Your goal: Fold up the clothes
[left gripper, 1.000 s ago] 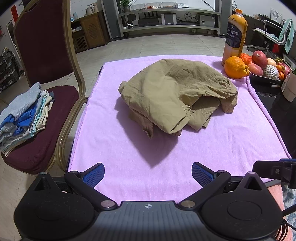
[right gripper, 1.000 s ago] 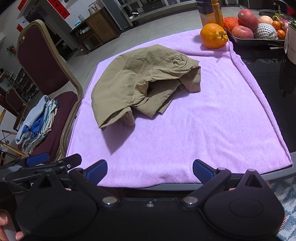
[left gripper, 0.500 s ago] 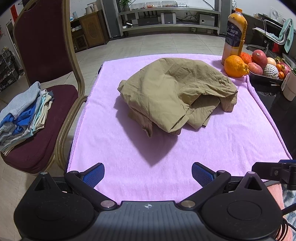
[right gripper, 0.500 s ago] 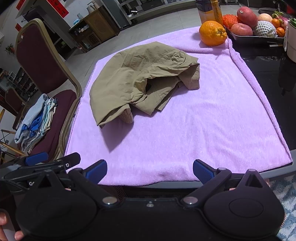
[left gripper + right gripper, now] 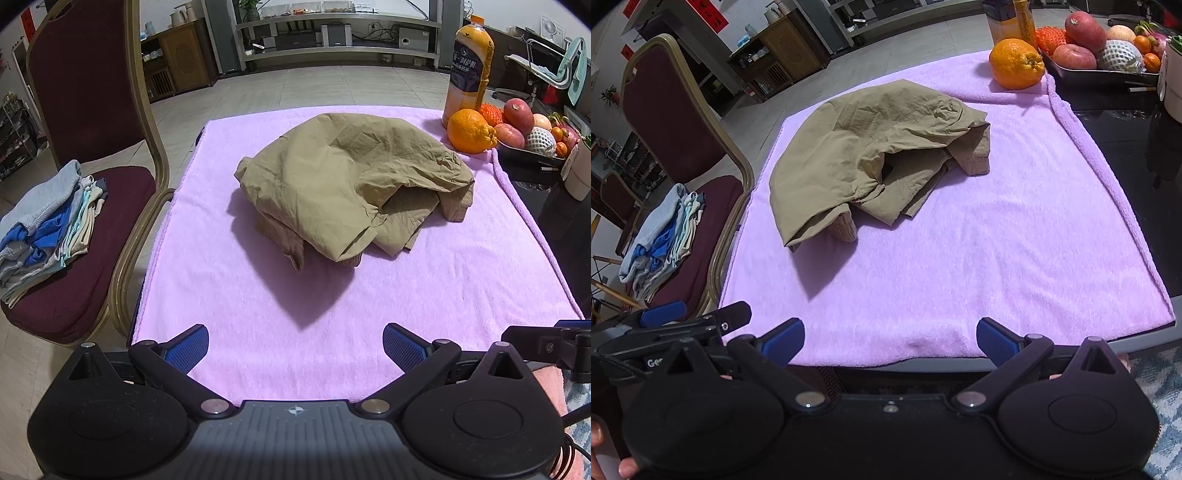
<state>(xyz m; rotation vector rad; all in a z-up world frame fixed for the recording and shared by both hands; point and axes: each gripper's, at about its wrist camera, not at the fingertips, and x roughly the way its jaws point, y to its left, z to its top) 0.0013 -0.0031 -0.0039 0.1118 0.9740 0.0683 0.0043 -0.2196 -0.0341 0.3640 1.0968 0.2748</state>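
- One khaki garment point(image 5: 347, 184), crumpled in a heap on the purple towel point(image 5: 424, 295), toward its far-left part; long axis runs left-near to right-far.
- Two grippers: left gripper point(image 5: 295, 347) and right gripper point(image 5: 890, 341), both spread wide, empty, at the towel's near edge.
- One chair point(image 5: 85, 122) left of the table, bearing one stack of folded clothes point(image 5: 44, 225).
- One orange point(image 5: 471, 131), one juice bottle point(image 5: 469, 66), one fruit tray point(image 5: 528, 151) at the far-right corner.
- Tiled floor, shelving beyond.

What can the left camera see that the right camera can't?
Only the left wrist view shows the whole juice bottle, cap included, and the long shelf along the back wall. Only the right wrist view shows the red paper signs on the wall and a second chair further back. Both show the crumpled tan garment on the purple towel, the big orange and the stacked clothes on the chair.
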